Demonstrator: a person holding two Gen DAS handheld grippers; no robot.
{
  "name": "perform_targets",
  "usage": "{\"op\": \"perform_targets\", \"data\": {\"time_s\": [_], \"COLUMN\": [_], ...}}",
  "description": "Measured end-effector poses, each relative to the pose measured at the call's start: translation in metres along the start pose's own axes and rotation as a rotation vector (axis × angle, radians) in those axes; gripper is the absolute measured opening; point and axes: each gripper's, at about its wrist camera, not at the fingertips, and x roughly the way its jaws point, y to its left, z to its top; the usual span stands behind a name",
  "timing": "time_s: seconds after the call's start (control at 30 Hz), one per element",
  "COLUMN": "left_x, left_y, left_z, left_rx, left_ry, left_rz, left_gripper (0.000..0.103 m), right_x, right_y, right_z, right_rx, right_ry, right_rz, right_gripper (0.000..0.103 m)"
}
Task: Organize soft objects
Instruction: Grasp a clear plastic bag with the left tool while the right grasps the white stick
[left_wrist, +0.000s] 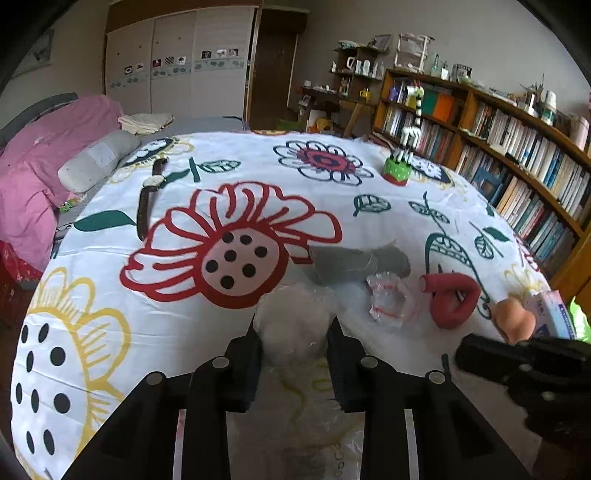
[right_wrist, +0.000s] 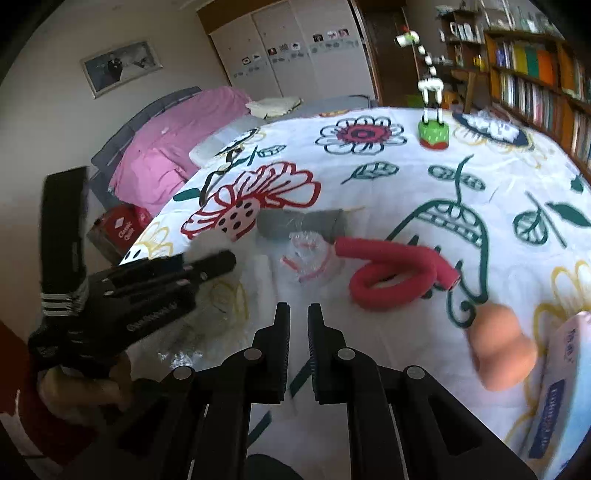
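Observation:
My left gripper (left_wrist: 294, 332) is shut on a clear bag of white stuffing (left_wrist: 295, 325) that lies on the flowered sheet (left_wrist: 110, 295); it also shows at the left of the right wrist view (right_wrist: 221, 262). My right gripper (right_wrist: 298, 314) is nearly shut and empty, low over the sheet (right_wrist: 480, 166). Ahead of it lie a crumpled clear wrapper (right_wrist: 310, 254), a bent red foam tube (right_wrist: 391, 273), a grey rolled cloth (right_wrist: 299, 223), a peach sponge (right_wrist: 502, 350) and a tissue pack (right_wrist: 565, 387). The left wrist view shows the tube (left_wrist: 450, 299), cloth (left_wrist: 354, 262), wrapper (left_wrist: 388, 299) and sponge (left_wrist: 513, 319).
A toy zebra on a green base (left_wrist: 400, 162) stands at the far side. A wristwatch (left_wrist: 149, 192) lies far left. A bookshelf (left_wrist: 517, 155) runs along the right. A pink quilt (left_wrist: 44, 162) and grey pillow (left_wrist: 96, 160) lie left. A red box (right_wrist: 122, 225) sits below the bed edge.

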Motion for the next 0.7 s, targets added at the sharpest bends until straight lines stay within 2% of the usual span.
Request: {"op": "perform_targets", "data": {"time_s": [0.13, 0.3, 0.5, 0.7], "left_x": [-0.007, -0.012, -0.016, -0.018], "left_y": [0.005, 0.009, 0.013, 0.013], "left_z": [0.001, 0.000, 0.000, -0.001], "left_rx": [-0.025, -0.043, -0.058, -0.062], "left_ry": [-0.018, -0.030, -0.038, -0.041], "left_rz": [-0.004, -0.008, -0.008, -0.012], "left_gripper": [0.033, 0.033, 0.033, 0.033], "right_x": [0.007, 0.024, 0.042, 0.044], "right_y": [0.003, 0.022, 0.035, 0.036], "right_z": [-0.002, -0.005, -0.006, -0.006], "right_rx": [0.001, -0.075, -0.150, -0.172], "right_ry": [0.023, 0.069, 0.101, 0.095], "right_rz": [0.009, 0.013, -0.030, -0.053], "right_gripper": [0.016, 0.016, 0.016, 0.008]}}
